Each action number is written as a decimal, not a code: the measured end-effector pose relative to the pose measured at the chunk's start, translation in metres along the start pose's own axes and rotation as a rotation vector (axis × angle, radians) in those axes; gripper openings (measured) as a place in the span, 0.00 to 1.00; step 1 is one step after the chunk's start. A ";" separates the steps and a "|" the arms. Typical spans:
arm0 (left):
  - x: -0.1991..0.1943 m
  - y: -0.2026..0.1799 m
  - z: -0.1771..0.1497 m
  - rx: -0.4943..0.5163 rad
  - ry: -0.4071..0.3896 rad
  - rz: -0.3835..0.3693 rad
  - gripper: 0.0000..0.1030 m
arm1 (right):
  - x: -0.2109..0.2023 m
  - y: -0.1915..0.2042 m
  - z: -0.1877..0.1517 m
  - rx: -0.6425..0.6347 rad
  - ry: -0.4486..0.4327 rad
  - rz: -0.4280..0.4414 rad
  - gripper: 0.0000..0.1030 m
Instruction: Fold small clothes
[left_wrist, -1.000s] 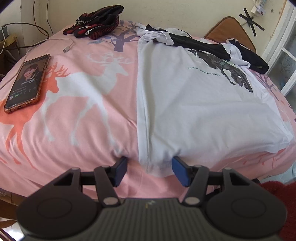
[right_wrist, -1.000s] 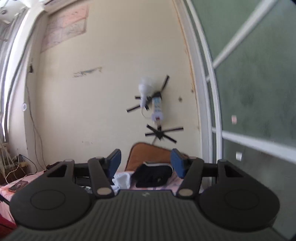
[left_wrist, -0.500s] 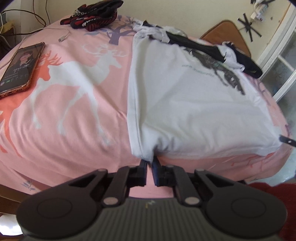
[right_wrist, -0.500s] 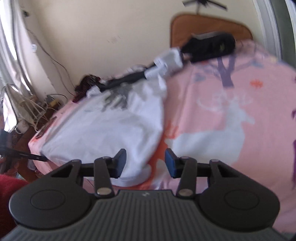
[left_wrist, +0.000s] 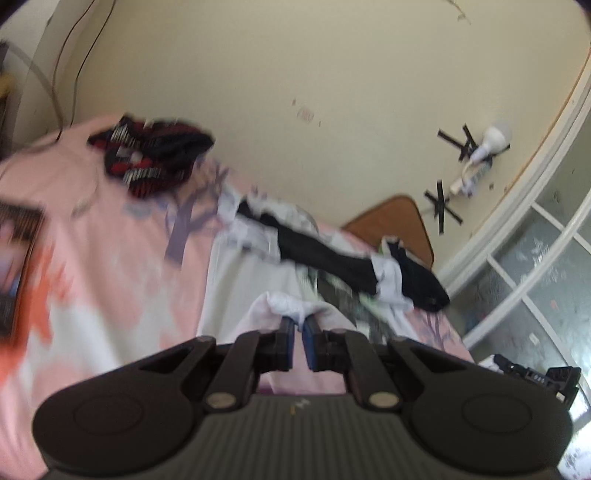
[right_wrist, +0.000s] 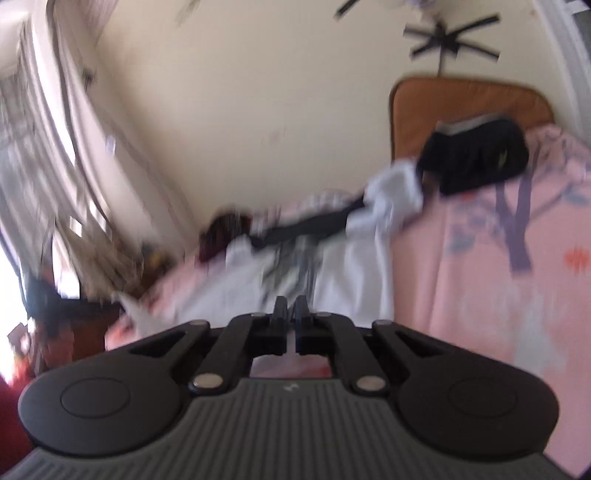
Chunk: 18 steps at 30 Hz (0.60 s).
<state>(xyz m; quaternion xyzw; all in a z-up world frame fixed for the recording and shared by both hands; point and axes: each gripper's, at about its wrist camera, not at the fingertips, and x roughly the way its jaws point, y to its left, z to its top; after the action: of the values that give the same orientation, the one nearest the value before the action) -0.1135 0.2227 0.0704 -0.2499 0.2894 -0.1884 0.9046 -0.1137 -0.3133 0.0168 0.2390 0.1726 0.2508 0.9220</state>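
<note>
1. Nearest the left wrist camera, the left gripper (left_wrist: 298, 325) has its jaws pinched together on a bunched bit of the white T-shirt's (left_wrist: 240, 280) near hem, and the cloth stands up off the bed around the fingers.
2. In the right wrist view, the right gripper (right_wrist: 290, 308) has its jaws drawn almost fully together at the shirt's other near corner. White cloth lies right at the tips, but blur hides whether any is caught between them.
3. The shirt lies spread on the pink deer-print bedsheet (left_wrist: 110, 295), print side up, its body running away from both grippers toward the wall.
4. I judge the fold as only just begun: the bottom edge is gripped and starting to rise, yet no layer lies doubled over.
5. What is left, as I read it: carry the hem toward the collar, lay it down, and fold again to a compact shape.
6. Farther off, a black-and-white garment (left_wrist: 332, 258) sprawls across the shirt's far end, unfolded.
7. Farthest, a red-and-black garment (left_wrist: 151, 155) sits crumpled near the wall (left_wrist: 332, 92), also untouched.
</note>
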 end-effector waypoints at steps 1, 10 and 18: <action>0.016 0.003 0.016 -0.015 -0.016 0.004 0.06 | 0.008 -0.005 0.011 0.017 -0.038 -0.003 0.06; 0.121 0.027 0.043 0.006 0.063 0.279 0.43 | 0.117 -0.046 0.051 -0.027 -0.008 -0.436 0.46; 0.151 0.026 0.015 0.166 0.194 0.385 0.34 | 0.147 -0.040 0.016 -0.174 0.170 -0.441 0.53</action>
<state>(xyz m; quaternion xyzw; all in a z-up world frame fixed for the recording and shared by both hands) 0.0153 0.1753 0.0017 -0.0955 0.4006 -0.0586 0.9094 0.0283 -0.2694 -0.0199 0.0934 0.2752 0.0766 0.9538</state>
